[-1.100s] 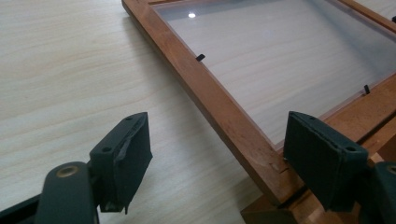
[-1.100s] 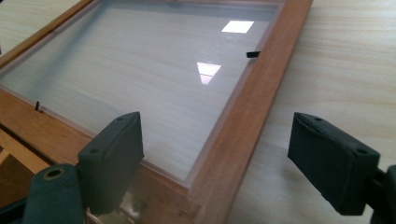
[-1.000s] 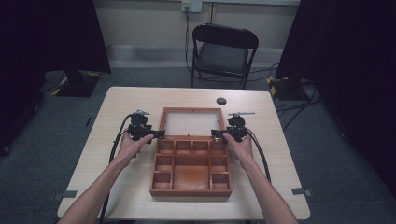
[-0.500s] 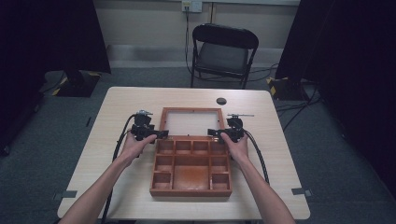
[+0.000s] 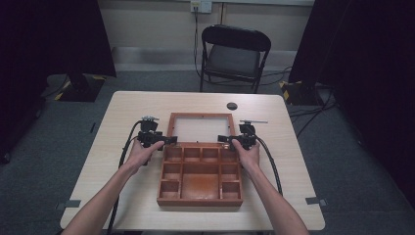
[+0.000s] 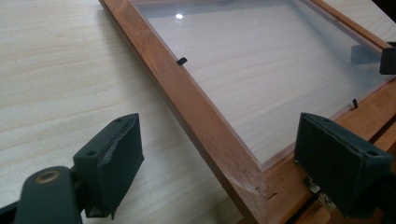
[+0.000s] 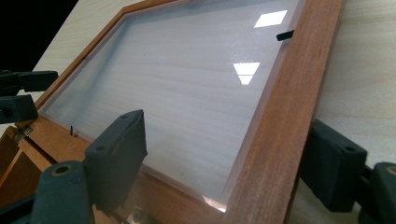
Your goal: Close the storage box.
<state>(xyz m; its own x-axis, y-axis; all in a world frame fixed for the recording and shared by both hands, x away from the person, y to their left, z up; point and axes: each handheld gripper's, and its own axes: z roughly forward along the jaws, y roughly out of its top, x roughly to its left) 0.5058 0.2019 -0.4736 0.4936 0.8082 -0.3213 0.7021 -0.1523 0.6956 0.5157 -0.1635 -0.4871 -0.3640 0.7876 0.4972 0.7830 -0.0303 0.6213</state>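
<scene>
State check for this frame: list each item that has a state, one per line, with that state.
Box: open, compartments look empty.
Lid: swung back flat on the table, glass pane showing wood grain beneath.
Left gripper: open, jaws straddling the lid's side rail near the hinge.
Right gripper: open, jaws straddling the opposite rail.
Chair: unoccupied, beyond the table.

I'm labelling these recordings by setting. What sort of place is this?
Probably a staged recording room, not a home or workshop: black curtains flank the space, a lone wooden table stands on grey carpet, and one folding chair faces it by a wall socket.
</scene>
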